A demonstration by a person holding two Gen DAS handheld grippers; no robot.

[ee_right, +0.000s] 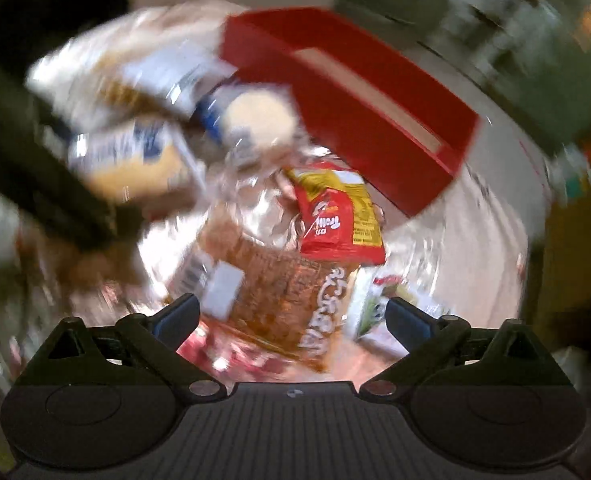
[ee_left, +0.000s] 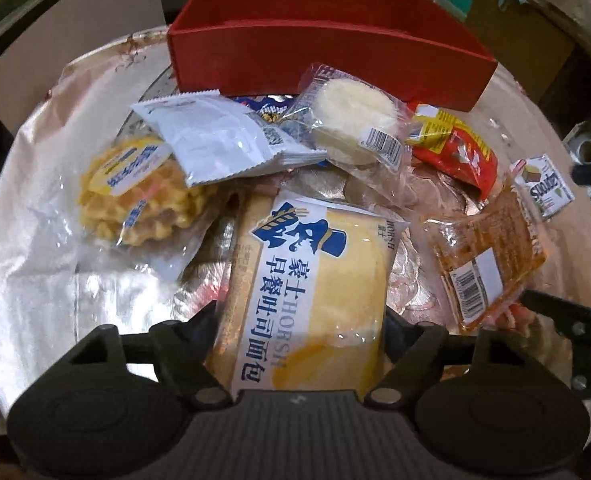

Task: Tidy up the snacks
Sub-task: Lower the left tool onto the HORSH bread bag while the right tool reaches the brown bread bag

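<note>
A pile of wrapped snacks lies on a round table covered in shiny silver foil [ee_left: 27, 240], in front of an open red cardboard box [ee_left: 327, 56] at the far edge. The left gripper [ee_left: 301, 320] pinches a yellow packaged loaf of toast bread with blue lettering [ee_left: 311, 280] between its fingers, near the table's front edge. Beyond it lie a waffle in clear wrap [ee_left: 135, 196], a white foil sachet [ee_left: 219, 140], a pale round cake in clear plastic [ee_left: 355, 116], a red-and-yellow crisp packet [ee_left: 455, 152] and a flat brown snack pack with a barcode label [ee_left: 487, 256]. In the blurred right wrist view, the right gripper [ee_right: 291, 316] hangs spread apart over the brown pack, holding nothing.
</note>
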